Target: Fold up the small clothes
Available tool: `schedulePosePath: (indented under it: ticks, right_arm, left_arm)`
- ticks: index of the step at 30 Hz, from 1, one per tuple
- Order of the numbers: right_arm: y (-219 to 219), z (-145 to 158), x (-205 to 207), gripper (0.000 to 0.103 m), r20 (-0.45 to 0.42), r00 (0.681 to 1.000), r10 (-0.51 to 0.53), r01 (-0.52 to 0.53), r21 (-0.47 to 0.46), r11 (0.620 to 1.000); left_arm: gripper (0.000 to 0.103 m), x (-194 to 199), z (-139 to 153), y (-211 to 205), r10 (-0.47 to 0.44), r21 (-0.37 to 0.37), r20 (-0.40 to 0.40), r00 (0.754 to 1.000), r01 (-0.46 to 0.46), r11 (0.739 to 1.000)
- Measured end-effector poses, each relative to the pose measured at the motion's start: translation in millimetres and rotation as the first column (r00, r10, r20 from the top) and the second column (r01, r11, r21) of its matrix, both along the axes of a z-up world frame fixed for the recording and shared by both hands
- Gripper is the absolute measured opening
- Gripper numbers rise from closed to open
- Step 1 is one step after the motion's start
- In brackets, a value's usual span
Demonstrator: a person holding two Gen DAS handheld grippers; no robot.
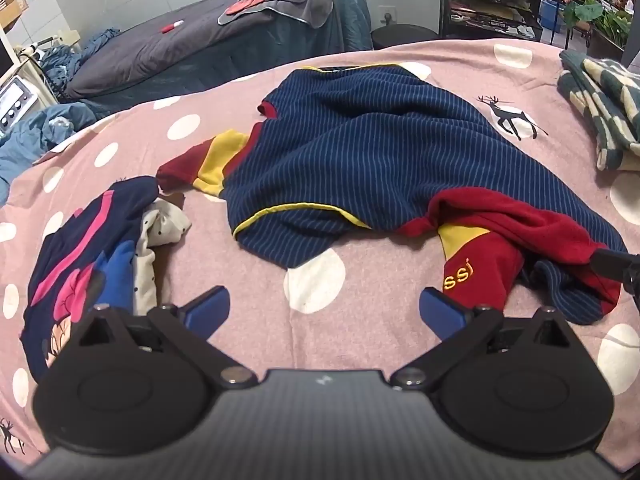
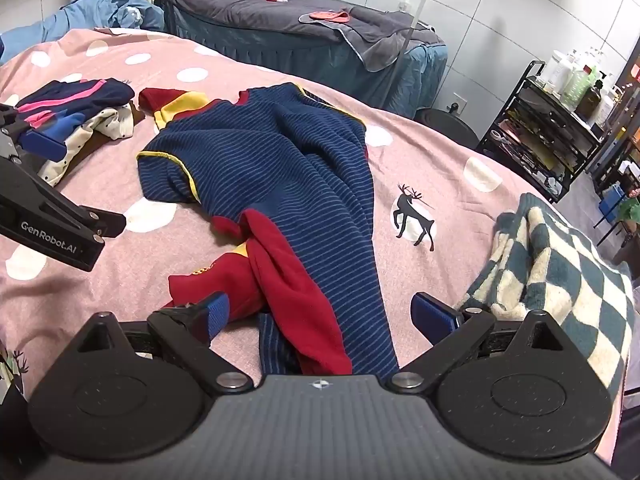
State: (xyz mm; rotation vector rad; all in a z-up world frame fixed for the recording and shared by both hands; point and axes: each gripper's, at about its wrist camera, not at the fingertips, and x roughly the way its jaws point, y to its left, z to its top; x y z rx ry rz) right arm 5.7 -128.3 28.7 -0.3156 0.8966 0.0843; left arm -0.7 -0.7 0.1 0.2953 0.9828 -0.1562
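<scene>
A navy pinstriped child's garment [image 1: 360, 148] with red and yellow sleeves lies rumpled on the pink polka-dot bedspread [image 1: 256, 336]; it also shows in the right wrist view [image 2: 280, 168]. My left gripper [image 1: 324, 312] is open and empty above bare bedspread, just short of the garment's near edge. My right gripper [image 2: 320, 314] is open, its jaws wide on either side of the garment's red and navy end [image 2: 304, 292], not closed on it. The right gripper's tip [image 1: 612, 266] shows at the garment's red sleeve in the left wrist view. The left gripper [image 2: 60, 216] shows at the left of the right wrist view.
A pile of small clothes [image 1: 92, 256], navy with pink stripes and a cream dotted piece, lies to the left [image 2: 76, 116]. A folded green-and-cream checked blanket [image 2: 560, 276] sits at the right edge [image 1: 600, 96]. A grey massage bed [image 2: 304, 28] stands beyond, and a black shelf cart [image 2: 552, 132] to the right.
</scene>
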Motion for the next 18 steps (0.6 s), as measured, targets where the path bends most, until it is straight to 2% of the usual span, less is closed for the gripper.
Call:
schedulePosePath:
  ticks: [18]
  right_arm:
    - [0.3, 0.4, -1.2, 0.103, 0.009, 1.000, 0.004, -0.004, 0.003, 1.000]
  left_arm:
    - [0.103, -1.5, -0.9, -1.0, -0.002, -0.005, -0.006, 1.000, 0.002, 1.000]
